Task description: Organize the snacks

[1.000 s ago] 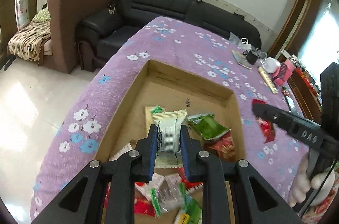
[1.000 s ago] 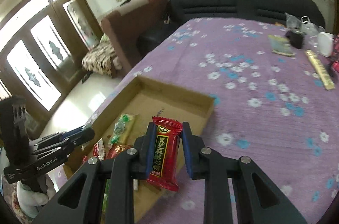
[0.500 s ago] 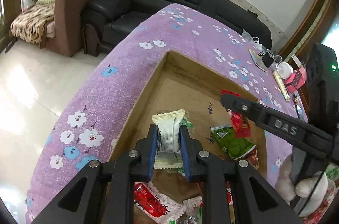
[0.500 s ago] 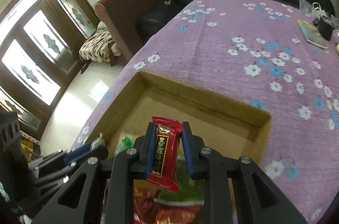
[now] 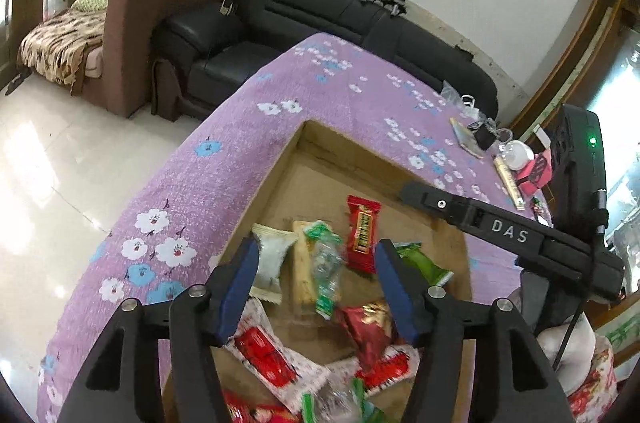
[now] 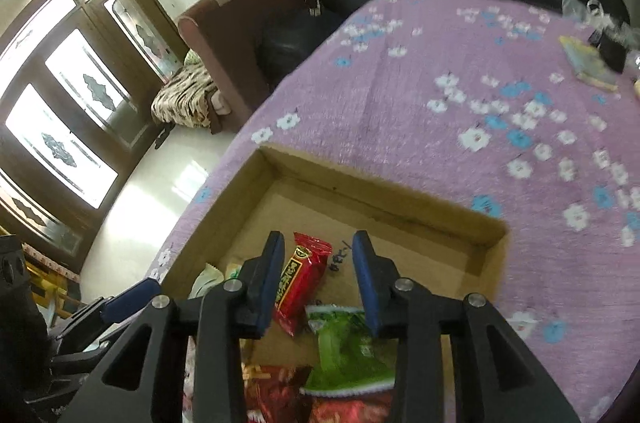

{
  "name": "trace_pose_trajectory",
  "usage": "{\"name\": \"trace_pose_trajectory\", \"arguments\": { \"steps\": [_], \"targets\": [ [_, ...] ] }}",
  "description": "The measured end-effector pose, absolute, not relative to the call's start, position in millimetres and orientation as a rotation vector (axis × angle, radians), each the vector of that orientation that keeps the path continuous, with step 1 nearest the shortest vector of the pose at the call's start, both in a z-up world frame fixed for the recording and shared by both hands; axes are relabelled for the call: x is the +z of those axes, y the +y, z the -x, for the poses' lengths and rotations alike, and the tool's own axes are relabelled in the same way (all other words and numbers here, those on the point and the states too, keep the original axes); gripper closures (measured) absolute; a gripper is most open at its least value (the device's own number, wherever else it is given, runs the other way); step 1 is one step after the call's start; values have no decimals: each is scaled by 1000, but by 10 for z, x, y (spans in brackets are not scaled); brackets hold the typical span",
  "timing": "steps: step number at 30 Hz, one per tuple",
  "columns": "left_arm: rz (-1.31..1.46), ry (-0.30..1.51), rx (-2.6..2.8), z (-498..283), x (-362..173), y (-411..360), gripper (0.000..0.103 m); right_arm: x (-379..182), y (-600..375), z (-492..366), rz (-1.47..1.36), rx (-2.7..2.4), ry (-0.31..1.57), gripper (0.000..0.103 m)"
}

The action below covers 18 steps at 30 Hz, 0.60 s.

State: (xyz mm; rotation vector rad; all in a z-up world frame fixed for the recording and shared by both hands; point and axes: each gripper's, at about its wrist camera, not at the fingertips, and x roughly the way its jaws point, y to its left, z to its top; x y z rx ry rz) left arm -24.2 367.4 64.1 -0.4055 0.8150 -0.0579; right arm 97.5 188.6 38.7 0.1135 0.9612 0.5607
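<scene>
left tongs (image 5: 314,277): jaws just opened wide, gripping nothing; white snack packet (image 5: 272,263) lies in the cardboard box (image 5: 348,151), just inside the left pad | right tongs (image 6: 318,277): jaws just parted, pads clear of the red snack bar (image 6: 300,281) between them, which leans toward the left pad above the box floor | box sits on the purple flowered surface (image 6: 440,71)

Your cardboard box (image 5: 256,199) sits open on the purple cloth. Inside: white packet (image 5: 272,255) by the left wall, red bar (image 5: 362,233) mid-floor, green packet (image 6: 348,347), mixed wrappers nearer you.
</scene>
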Motion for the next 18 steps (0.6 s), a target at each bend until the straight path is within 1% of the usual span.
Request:
{"name": "trace_pose_trajectory", "arguments": {
  "steps": [2, 4, 8, 10, 13, 18],
  "targets": [
    [397, 786, -65, 344, 731, 3621, 36, 489, 1789, -878, -118, 565, 934, 62],
    [381, 751, -65, 468, 834, 3544, 32, 569, 1681, -763, -121, 556, 911, 60],
    [331, 683, -47, 695, 1007, 3367, 25, 688, 1466, -489, -115, 545, 858, 59],
    [302, 656, -36, 817, 1068, 3261, 19, 723, 1369, -338, -101, 535, 827, 59],
    [258, 629, -24, 984, 1119, 3086, 16, 763, 1198, -78, -70, 509, 776, 58],
    [193, 620, 7, 1169, 1117, 2824, 13, 822, 901, 261, -48, 486, 719, 54]
  ]
}}
